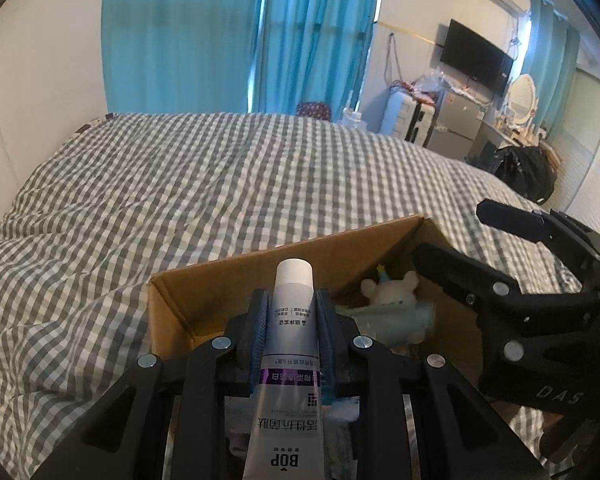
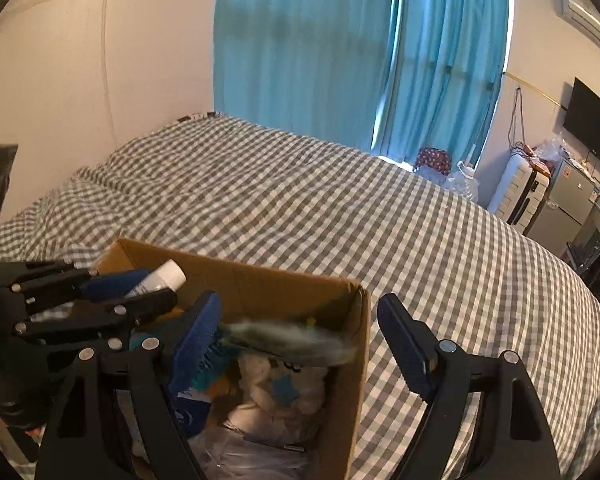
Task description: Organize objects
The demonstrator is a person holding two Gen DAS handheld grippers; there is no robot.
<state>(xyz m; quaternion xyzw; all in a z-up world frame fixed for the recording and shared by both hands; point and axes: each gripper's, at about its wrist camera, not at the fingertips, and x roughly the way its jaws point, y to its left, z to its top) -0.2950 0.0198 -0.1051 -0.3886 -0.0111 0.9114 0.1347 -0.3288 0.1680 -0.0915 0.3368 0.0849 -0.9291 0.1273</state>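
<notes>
My left gripper [image 1: 292,308] is shut on a grey-white BOP toothpaste tube [image 1: 290,344], cap pointing forward, held over an open cardboard box [image 1: 220,284] on the bed. A white plush toy [image 1: 387,288] lies inside the box. My right gripper [image 2: 300,344] is open and empty, its left finger inside the box [image 2: 347,360] and its right finger outside the box wall. It shows at the right of the left wrist view [image 1: 471,248]. The left gripper [image 2: 140,292] with the tube [image 2: 162,278] shows at the left of the right wrist view. The plush toy [image 2: 276,392] and plastic-wrapped items lie below.
The box stands on a grey-and-white checked bedcover [image 1: 200,184]. Blue curtains [image 1: 240,32] hang behind the bed. A suitcase [image 2: 519,192], a small fridge [image 2: 567,200], a wall TV [image 1: 475,56] and a black bag [image 1: 523,172] stand at the right.
</notes>
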